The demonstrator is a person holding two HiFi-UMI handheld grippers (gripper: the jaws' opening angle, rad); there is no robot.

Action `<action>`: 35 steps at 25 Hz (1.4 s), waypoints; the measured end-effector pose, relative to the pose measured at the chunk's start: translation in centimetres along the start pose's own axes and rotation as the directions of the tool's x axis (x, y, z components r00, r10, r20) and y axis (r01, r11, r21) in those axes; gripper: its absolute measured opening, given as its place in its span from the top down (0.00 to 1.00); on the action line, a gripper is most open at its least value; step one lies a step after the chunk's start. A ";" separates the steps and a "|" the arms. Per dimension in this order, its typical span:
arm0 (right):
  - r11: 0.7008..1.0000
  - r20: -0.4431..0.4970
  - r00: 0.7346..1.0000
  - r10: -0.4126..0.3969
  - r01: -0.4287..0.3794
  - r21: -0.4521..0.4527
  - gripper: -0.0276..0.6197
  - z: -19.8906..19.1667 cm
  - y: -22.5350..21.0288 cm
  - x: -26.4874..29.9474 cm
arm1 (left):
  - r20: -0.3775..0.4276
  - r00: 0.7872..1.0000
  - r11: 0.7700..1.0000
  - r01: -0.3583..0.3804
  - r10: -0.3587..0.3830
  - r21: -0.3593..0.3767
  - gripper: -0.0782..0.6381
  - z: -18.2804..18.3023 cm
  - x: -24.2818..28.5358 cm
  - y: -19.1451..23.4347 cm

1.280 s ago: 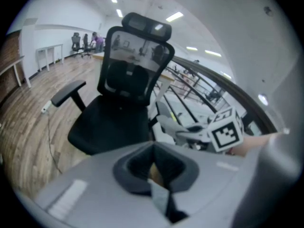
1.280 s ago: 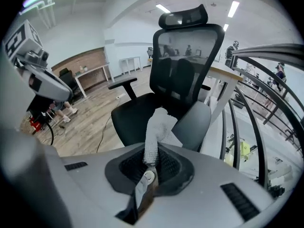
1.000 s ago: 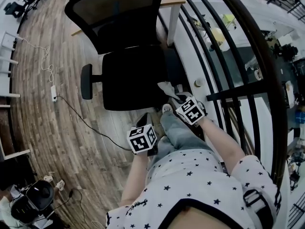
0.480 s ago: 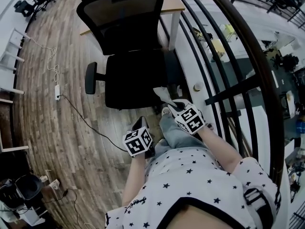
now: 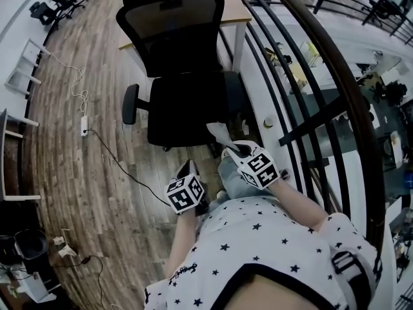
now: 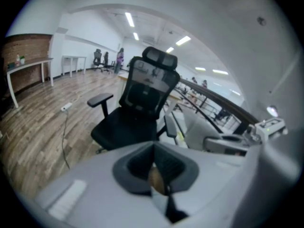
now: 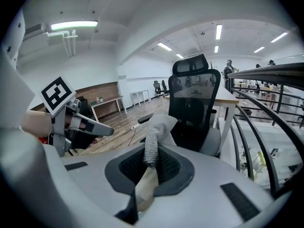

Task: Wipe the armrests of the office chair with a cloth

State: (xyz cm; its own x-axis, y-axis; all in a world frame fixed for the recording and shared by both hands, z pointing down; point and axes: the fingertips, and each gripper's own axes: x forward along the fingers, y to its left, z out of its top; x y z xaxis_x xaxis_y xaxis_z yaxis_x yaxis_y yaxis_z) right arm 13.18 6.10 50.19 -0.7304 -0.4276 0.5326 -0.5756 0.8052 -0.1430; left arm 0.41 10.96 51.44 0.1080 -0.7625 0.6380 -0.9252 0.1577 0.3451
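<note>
Seen from above, the chair [image 5: 184, 102] hides most of its base under the seat, and its headrest is cut off at the top edge. In front of the chair, the cloth [image 7: 159, 127] has its lower end hidden inside the right gripper [image 7: 150, 169].

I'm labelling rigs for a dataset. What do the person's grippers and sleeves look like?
The left gripper and right gripper have pale grey bodies with a dark ribbed recess around the jaws. Each carries a white cube with black square markers. The person wears a short-sleeved white shirt with dark stars.
</note>
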 end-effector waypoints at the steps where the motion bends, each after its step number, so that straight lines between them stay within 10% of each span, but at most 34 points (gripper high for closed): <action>1: 1.000 0.003 1.000 0.004 -0.004 0.002 0.91 -0.1 0.3 -0.2 | 0.005 1.000 1.000 0.000 0.000 0.000 0.88 -0.1 -0.2 0.0; 35: 0.997 0.071 0.995 0.073 -0.072 -0.026 0.91 1.7 3.0 -1.4 | 0.058 0.998 1.000 0.003 -0.002 -0.014 0.88 -0.9 -1.8 -0.1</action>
State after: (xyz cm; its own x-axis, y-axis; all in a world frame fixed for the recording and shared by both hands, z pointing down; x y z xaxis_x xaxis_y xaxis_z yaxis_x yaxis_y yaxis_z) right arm 11.90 8.44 47.60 -0.7950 -0.3956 0.4599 -0.5121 0.8441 -0.1591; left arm 0.64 12.91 50.90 0.0886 -0.7977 0.5965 -0.9197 0.1644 0.3564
